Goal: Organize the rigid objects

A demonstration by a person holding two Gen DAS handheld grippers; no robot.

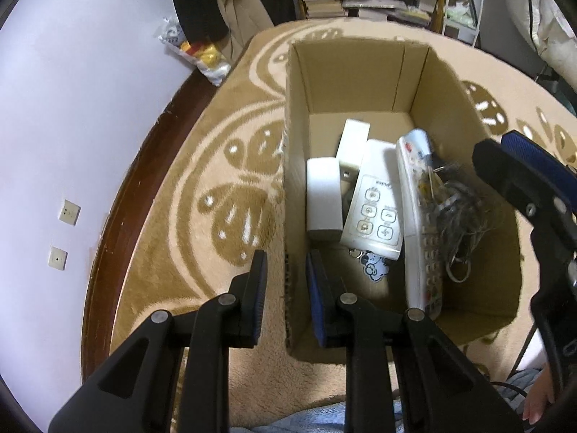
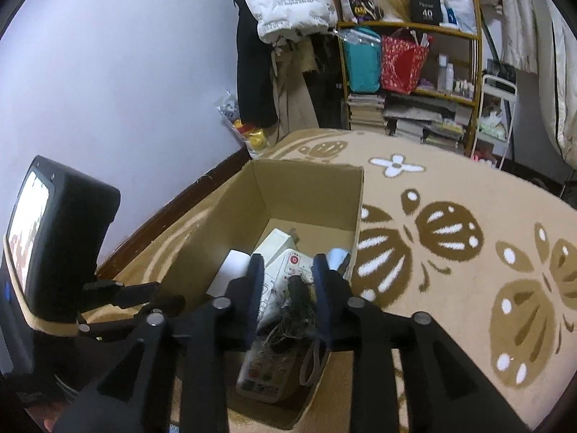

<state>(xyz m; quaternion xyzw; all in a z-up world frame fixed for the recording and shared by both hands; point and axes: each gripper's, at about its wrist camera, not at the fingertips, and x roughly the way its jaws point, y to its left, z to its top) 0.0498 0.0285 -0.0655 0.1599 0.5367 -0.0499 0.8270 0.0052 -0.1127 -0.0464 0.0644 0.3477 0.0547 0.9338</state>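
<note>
Both grippers hover over an open cardboard box (image 1: pixel 360 72) on a patterned rug (image 1: pixel 216 180). Left gripper (image 1: pixel 286 270) straddles the box's near-left wall, jaws parted and empty. Right gripper (image 2: pixel 288 270) hangs above the box, jaws apart, gripping nothing. Inside lie two remotes (image 1: pixel 373 209), white blocks (image 1: pixel 322 198) and tangled wire (image 1: pixel 458 209).

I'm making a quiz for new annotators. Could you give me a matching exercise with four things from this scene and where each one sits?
Things:
1. short white remote
2. long remote
3. tangled cord
4. left gripper

Places:
A. fingers astride the box's left wall
B. lying on the long remote, by the right wall
C. middle of the cardboard box
D. just right of the short remote

Pairs: 1-C, 2-D, 3-B, 4-A
</note>
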